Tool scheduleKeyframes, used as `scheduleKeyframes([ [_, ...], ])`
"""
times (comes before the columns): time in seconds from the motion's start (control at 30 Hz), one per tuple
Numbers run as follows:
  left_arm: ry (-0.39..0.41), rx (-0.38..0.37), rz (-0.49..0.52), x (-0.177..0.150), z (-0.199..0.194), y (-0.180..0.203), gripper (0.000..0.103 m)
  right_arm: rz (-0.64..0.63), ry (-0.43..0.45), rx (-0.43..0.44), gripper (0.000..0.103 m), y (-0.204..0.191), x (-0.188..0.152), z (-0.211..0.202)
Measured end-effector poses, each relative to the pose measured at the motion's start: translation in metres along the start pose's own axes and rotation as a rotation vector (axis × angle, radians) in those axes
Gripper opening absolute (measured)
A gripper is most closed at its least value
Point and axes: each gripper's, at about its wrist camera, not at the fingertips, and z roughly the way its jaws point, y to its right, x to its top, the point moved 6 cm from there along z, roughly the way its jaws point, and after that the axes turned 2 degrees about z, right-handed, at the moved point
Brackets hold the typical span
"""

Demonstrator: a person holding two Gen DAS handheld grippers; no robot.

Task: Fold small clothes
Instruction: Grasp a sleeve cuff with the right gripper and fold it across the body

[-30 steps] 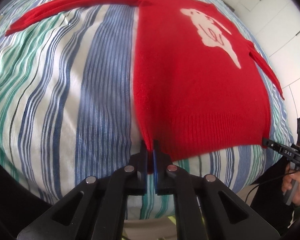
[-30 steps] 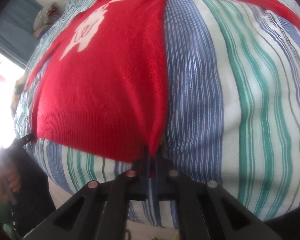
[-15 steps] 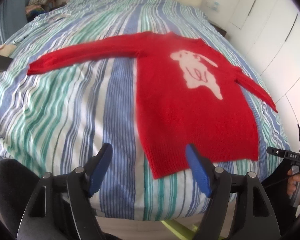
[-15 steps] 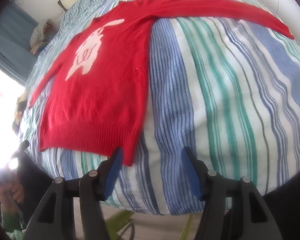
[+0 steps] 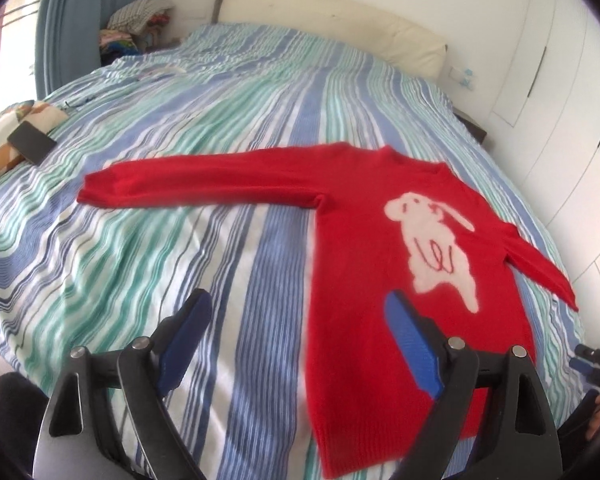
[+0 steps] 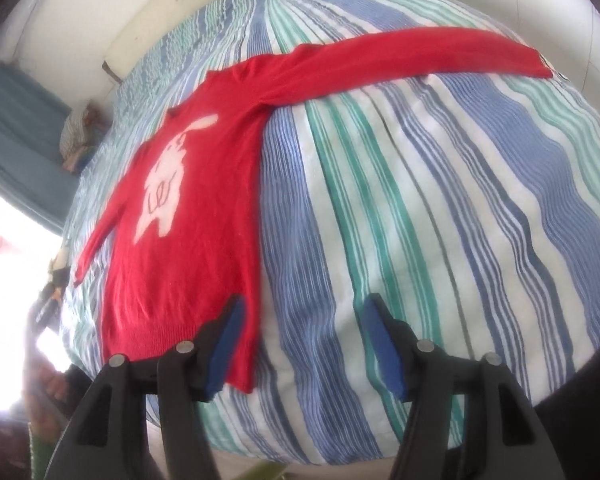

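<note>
Red sweater spread flat near the striped bed's foot edge – one sleeve stretched leftward. Left gripper hovering above its hem, jaws wide apart.

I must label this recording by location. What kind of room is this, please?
Most likely a bedroom: the red sweater lies on a bed with a striped cover, a padded headboard behind, and white wardrobe doors beside.

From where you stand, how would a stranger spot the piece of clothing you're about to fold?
Look at the big bed with the blue, green and white striped bedspread. Near its foot lies a red sweater, flat, both sleeves out. It is the only solid red thing on the stripes, with a pale rabbit shape on its chest.
</note>
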Motion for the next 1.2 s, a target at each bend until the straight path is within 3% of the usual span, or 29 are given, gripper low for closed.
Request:
scheduleKeyframes([
  [0.13, -0.037, 0.032, -0.012, -0.015, 0.006, -0.010, 0.090, 0.178, 0.194, 0.023, 0.061, 0.061, 0.060, -0.035],
  [0.23, -0.046, 0.058, -0.015, -0.022, 0.006, -0.015, 0.090, 0.311, 0.289, 0.058, 0.061, 0.115, 0.102, -0.050],
  [0.4, -0.062, 0.083, -0.034, -0.026, 0.007, -0.021, 0.090, 0.518, 0.342, 0.156, 0.061, 0.193, 0.155, -0.041],
  [0.53, -0.068, 0.111, -0.021, -0.026, 0.009, -0.025, 0.090, 0.678, 0.320, 0.251, 0.060, 0.229, 0.170, -0.016],
  [0.7, -0.083, 0.132, -0.022, -0.028, 0.019, -0.030, 0.090, 0.693, 0.349, 0.263, 0.058, 0.239, 0.185, -0.001],
  [0.9, -0.101, 0.144, -0.029, -0.034, 0.032, -0.031, 0.090, 0.695, 0.359, 0.274, 0.044, 0.246, 0.201, 0.011],
  [0.97, -0.108, 0.137, -0.032, -0.033, 0.034, -0.032, 0.090, 0.672, 0.317, 0.259, 0.005, 0.243, 0.207, 0.016],
  [1.1, -0.068, 0.144, -0.010, -0.019, 0.034, -0.036, 0.090, 0.560, 0.350, 0.218, 0.005, 0.211, 0.226, -0.010],
  [1.2, -0.034, 0.140, -0.029, -0.012, 0.037, -0.043, 0.090, 0.371, 0.385, 0.193, 0.005, 0.150, 0.253, -0.045],
])
